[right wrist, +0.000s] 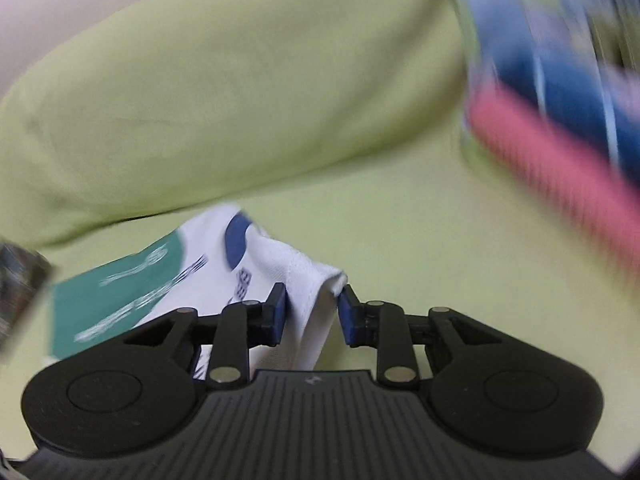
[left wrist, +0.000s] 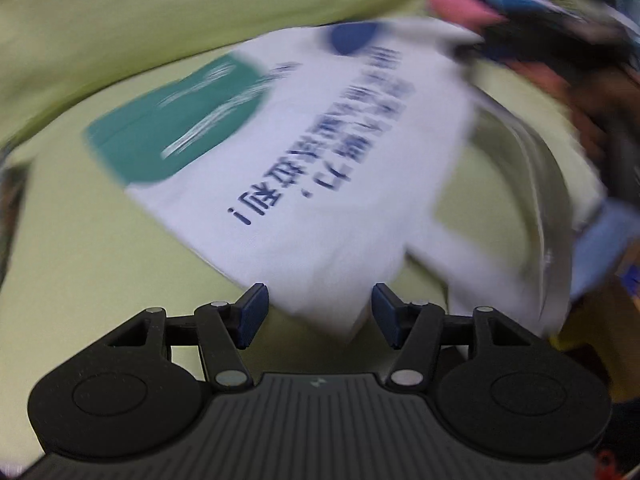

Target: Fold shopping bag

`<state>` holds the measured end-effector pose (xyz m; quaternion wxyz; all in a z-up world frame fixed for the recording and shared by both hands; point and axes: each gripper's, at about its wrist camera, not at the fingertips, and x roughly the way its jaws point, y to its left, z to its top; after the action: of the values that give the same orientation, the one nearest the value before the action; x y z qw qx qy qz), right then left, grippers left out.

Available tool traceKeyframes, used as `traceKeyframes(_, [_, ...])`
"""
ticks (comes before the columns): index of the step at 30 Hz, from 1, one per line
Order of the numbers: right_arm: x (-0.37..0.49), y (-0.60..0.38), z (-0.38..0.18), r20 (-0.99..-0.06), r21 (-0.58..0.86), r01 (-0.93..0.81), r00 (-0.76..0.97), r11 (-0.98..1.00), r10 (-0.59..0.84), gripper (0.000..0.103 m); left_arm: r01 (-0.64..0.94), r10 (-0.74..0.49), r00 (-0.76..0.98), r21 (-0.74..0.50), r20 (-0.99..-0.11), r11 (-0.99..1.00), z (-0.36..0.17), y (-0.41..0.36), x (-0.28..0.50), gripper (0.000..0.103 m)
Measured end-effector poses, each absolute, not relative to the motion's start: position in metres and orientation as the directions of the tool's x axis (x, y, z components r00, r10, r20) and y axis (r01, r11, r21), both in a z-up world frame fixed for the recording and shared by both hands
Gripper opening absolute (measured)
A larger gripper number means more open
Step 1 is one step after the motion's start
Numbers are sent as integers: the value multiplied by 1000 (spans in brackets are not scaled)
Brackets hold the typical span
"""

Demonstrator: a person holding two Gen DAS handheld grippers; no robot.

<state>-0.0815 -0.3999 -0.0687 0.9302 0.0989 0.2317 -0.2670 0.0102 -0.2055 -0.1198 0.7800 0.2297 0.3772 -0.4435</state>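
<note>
Lying flat on a pale green cloth-covered surface point(left wrist: 100, 248), the white shopping bag point(left wrist: 320, 168) spreads out ahead of the left tongs point(left wrist: 318, 316), its nearest edge reaching down between their blue pads. Those tongs are spread wide, with the pads set well apart and nothing pinched between them; whether the fabric touches either pad cannot be told through the blur. Printed on the bag are a teal panel point(left wrist: 176, 120) ahead and to the left of the left tongs, a run of dark blue characters straight ahead, and a dark blue disc point(left wrist: 352, 38) at the far end. A pale strap-like loop point(left wrist: 532, 184), seemingly the bag's handle, curves away ahead and to the right of the left tongs. Beyond it, at the far right, a pink and blue blurred shape point(left wrist: 480, 4) shows; what it is cannot be told.

In the right wrist view, a raised fold of the same bag point(right wrist: 308, 284) stands between the pads of the right tongs point(right wrist: 312, 312). The pads are parted with a visible gap around the fabric, so the right tongs are released rather than clenched. The teal panel lies ahead and to the left of the right tongs. A pale green cushion-like bulk point(right wrist: 240, 92) rises ahead of them.
</note>
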Motion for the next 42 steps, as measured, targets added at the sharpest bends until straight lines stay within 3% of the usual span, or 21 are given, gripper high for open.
traceKeyframes(2, [-48, -418, -57, -471, -166, 547, 687, 821, -553, 30, 891, -542, 342, 81, -767, 447, -113, -214, -3, 64])
traceKeyframes(5, [-33, -423, -32, -466, -244, 547, 658, 801, -591, 35, 887, -555, 433, 227, -710, 402, -102, -205, -7, 64])
traceKeyframes(8, [-53, -382, -23, -424, -166, 467, 761, 868, -491, 67, 835, -518, 549, 407, -656, 370, -103, -190, 15, 68])
traceKeyframes(13, [-80, -273, -81, -535, -241, 208, 787, 948, -308, 66, 663, -386, 731, 720, -563, 204, -134, -187, 77, 68])
traceKeyframes(18, [-97, -201, -133, -570, -473, 66, 737, 878, -363, 63, 402, -424, 795, 900, -434, -167, -182, -190, 111, 68])
traceKeyframes(22, [-85, -185, -154, -539, -602, 34, 720, 798, -438, 63, 209, -507, 777, 912, -375, -353, -209, -190, 127, 68])
traceKeyframes(25, [-69, -191, -164, -515, -660, 29, 710, 751, -480, 46, 113, -559, 746, 895, -363, -431, -220, -192, 134, 61])
traceKeyframes(27, [-62, -197, -168, -524, -662, -8, 719, 749, -456, 21, 61, -560, 748, 877, -357, -476, -228, -195, 139, 44])
traceKeyframes(28, [-60, -198, -169, -529, -663, -26, 723, 748, -444, 19, 68, -548, 750, 867, -370, -493, -230, -196, 142, 33])
traceKeyframes(29, [-59, -198, -169, -528, -675, -43, 725, 737, -442, 16, 104, -523, 753, 857, -399, -505, -232, -198, 145, 12])
traceKeyframes(32, [-69, -205, -165, -525, -688, -62, 731, 723, -437, 13, 241, -477, 728, 835, -493, -495, -225, -196, 138, 8])
traceKeyframes(38, [-121, -258, -162, -516, -746, -67, 686, 662, -513, 12, 490, -503, 545, 742, -671, -458, -182, -161, 73, 7])
traceKeyframes(40, [-135, -282, -174, -526, -776, -66, 617, 627, -586, 12, 608, -531, 427, 667, -732, -431, -165, -151, 43, 10])
traceKeyframes(42, [-148, -303, -179, -536, -780, -24, 540, 625, -648, 19, 702, -557, 331, 593, -762, -394, -150, -146, 18, 20])
